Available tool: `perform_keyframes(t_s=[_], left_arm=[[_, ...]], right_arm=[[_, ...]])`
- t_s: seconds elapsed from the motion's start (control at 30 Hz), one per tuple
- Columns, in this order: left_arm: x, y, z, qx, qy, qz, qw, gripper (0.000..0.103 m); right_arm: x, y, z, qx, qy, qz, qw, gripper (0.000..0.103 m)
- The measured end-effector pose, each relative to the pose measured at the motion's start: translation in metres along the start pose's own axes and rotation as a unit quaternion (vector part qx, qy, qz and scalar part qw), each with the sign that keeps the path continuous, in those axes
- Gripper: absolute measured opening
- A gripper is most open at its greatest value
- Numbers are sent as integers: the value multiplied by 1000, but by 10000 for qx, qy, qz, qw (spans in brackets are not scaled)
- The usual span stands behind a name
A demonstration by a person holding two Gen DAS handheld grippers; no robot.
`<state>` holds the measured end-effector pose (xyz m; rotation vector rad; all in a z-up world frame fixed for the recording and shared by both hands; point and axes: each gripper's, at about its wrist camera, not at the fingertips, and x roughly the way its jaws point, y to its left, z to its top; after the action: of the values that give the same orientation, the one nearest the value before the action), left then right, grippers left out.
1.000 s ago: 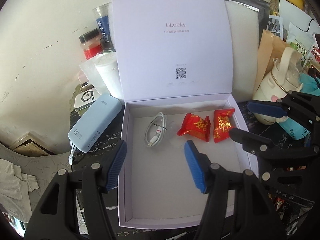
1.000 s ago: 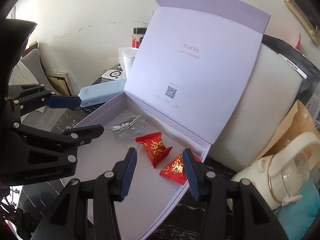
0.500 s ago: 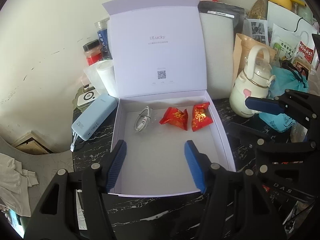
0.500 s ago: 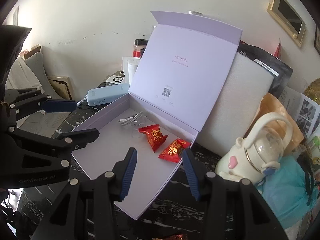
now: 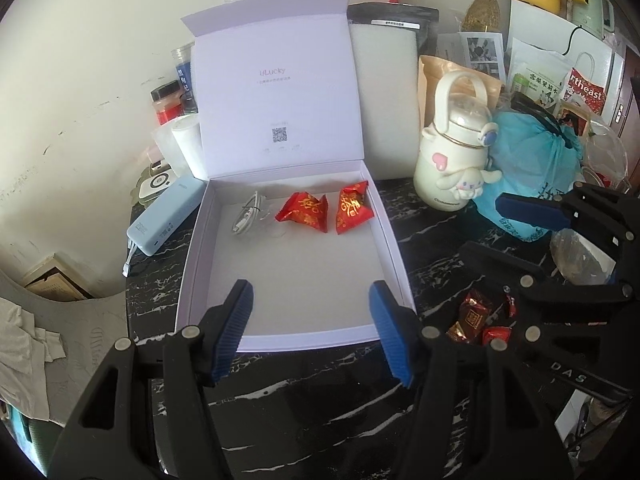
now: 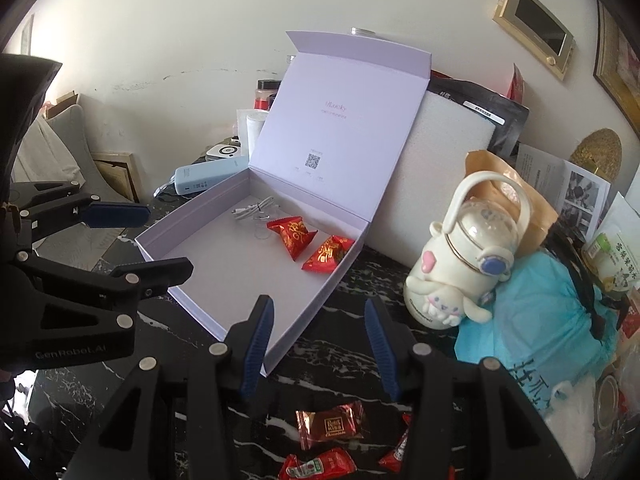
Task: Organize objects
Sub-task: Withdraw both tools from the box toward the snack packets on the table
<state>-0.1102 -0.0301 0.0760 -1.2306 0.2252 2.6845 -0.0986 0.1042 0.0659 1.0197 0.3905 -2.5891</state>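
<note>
A pale lilac box [image 5: 188, 280] [image 6: 320, 292] lies open on the black marble table, its lid standing upright at the back. Inside, along the far wall, lie a coiled white cable [image 5: 248, 220] [image 6: 254, 210] and two red candy packets [image 5: 304, 212] [image 5: 354, 208] [image 6: 292, 236] [image 6: 328, 254]. My left gripper [image 5: 310, 330] hovers open at the box's near edge, holding nothing. My right gripper [image 6: 318, 346] is open and empty above the table beside the box's right corner. Loose wrapped candies [image 6: 330, 424] [image 5: 474, 316] and a red sachet [image 6: 316, 464] lie under it.
A light blue power bank [image 5: 166, 216] [image 6: 208, 174] lies left of the box. A cream character bottle [image 5: 456, 152] [image 6: 460, 264] and a teal bag [image 5: 536, 152] [image 6: 540, 320] stand to the right. Jars, white foam and bags crowd the back wall.
Both grippers have pulled back and up from over the box, staying open. The box now looks smaller, and the loose candies on the table have come into view.
</note>
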Motion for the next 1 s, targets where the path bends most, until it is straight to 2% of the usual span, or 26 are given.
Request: perform_keyframes(t_s=[0.53, 1.0], left_arm=[[-6, -53, -47, 187, 192, -367, 9990, 59], [14, -99, -62, 472, 429, -814, 9946, 59]], right_arm=[[-40, -5, -66, 141, 85, -287, 9995, 52], [-47, -33, -119, 604, 360, -509, 9962, 54]])
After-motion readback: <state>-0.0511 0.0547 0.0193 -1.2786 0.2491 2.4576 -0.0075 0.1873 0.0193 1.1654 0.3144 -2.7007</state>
